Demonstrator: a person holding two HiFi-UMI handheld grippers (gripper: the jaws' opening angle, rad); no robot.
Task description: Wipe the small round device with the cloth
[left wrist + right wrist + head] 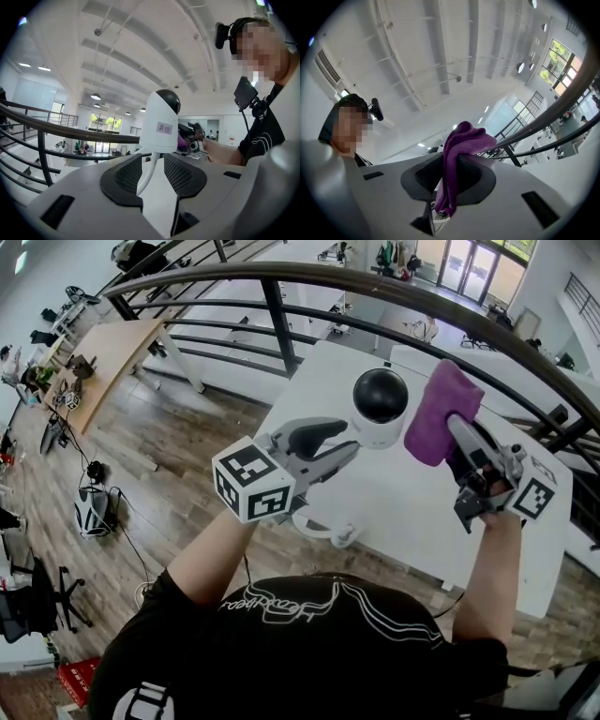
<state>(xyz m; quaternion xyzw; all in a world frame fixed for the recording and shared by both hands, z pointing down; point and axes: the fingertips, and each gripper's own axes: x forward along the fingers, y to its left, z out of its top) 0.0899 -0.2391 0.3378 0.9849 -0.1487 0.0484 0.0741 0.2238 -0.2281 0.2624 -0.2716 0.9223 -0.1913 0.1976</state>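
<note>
A wooden floor (pixel 169 474) spreads far below, and a dark curved railing (pixel 281 315) runs across the upper part of the head view. Inside that railing stands a white table (pixel 403 521), its top bare under the two tools. The person leans over it in a black shirt (pixel 300 643), both bare forearms reaching forward. The left gripper (pixel 152 165) points up and away from the person and is clenched on the small round device (pixel 380 407). Its dark pads sit either side of the device's thin white stem (pixel 145 176), which rises between them to the white body and the black domed top. The device is held above the table, roughly over its middle, with a small label on the white body facing the left gripper view. The right gripper (pixel 449 171) is clamped on the purple cloth (pixel 441 413), which stands bunched up out of its jaws, with a tail hanging down between them. In the head view the cloth sits just beside the device on its right side, and whether the two touch cannot be told
</note>
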